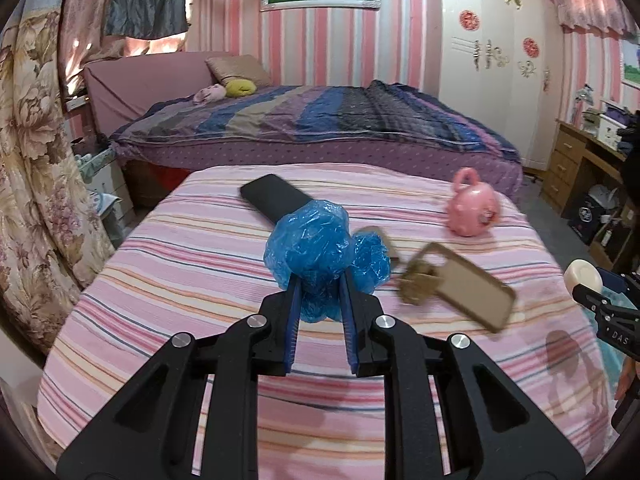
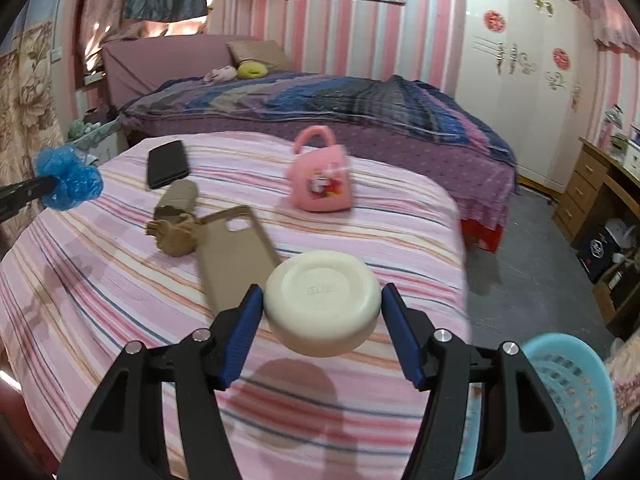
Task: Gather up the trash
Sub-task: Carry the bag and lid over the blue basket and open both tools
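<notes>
Gripped flat-face-up, white round puck (image 2: 322,302) fills right gripper (image 2: 322,312); left gripper (image 1: 320,284) pinches crumpled blue plastic (image 1: 316,248).

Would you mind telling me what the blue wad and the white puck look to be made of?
Blue wad: thin plastic film, glossy, judging by its crinkles and translucence. White puck: probably hard plastic, smooth matte, with a moulded ring and embossed mark; soap cannot be excluded.

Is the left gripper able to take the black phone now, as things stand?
Probably not. The left gripper is already shut on the blue bag, which fills its fingers and hangs in front of the black phone. It would need to drop it first.
</notes>
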Demonstrator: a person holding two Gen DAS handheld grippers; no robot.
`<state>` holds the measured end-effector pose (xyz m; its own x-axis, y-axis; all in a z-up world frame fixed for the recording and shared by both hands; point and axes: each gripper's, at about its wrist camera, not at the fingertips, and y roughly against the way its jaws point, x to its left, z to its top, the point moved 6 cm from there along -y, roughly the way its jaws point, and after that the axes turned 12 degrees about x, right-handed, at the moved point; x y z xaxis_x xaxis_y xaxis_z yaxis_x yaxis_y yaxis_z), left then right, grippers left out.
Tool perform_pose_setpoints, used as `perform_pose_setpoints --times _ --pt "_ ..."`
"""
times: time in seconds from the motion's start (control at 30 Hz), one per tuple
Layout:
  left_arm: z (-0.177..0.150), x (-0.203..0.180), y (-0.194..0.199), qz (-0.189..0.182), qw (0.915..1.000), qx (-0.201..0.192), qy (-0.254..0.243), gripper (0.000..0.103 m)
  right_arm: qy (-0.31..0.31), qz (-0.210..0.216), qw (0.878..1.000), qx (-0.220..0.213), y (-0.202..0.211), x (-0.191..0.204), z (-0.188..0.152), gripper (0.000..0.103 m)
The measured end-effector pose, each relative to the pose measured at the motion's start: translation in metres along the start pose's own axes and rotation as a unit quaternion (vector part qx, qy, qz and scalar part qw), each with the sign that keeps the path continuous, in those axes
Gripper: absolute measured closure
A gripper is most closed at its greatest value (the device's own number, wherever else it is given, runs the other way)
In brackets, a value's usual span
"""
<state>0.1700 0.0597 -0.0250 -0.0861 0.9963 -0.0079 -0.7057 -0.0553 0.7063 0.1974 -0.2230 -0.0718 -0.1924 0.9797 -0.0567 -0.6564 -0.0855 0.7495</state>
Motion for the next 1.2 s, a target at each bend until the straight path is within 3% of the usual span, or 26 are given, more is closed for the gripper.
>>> perform_pose_setpoints --times 0.53,0.83,1.2 --pt "-0.044 -0.160 0.012 -0.082 0.9944 0.016 -0.065 0.085 -0.079 -0.093 0.993 -0.002 0.060 -0.149 -0.074 0.042" --pt "-0.053 -0.271 0.006 -0.146 0.9831 0.035 -0.104 0.085 -0.143 -0.128 0.981 0.007 0.078 -0.236 -0.111 0.042" --pt "-0.083 -0.380 -0.007 -0.196 0.9625 0.073 -0.173 0.085 -0.172 -0.125 0.977 -0.004 0.080 -0.275 -0.128 0.042"
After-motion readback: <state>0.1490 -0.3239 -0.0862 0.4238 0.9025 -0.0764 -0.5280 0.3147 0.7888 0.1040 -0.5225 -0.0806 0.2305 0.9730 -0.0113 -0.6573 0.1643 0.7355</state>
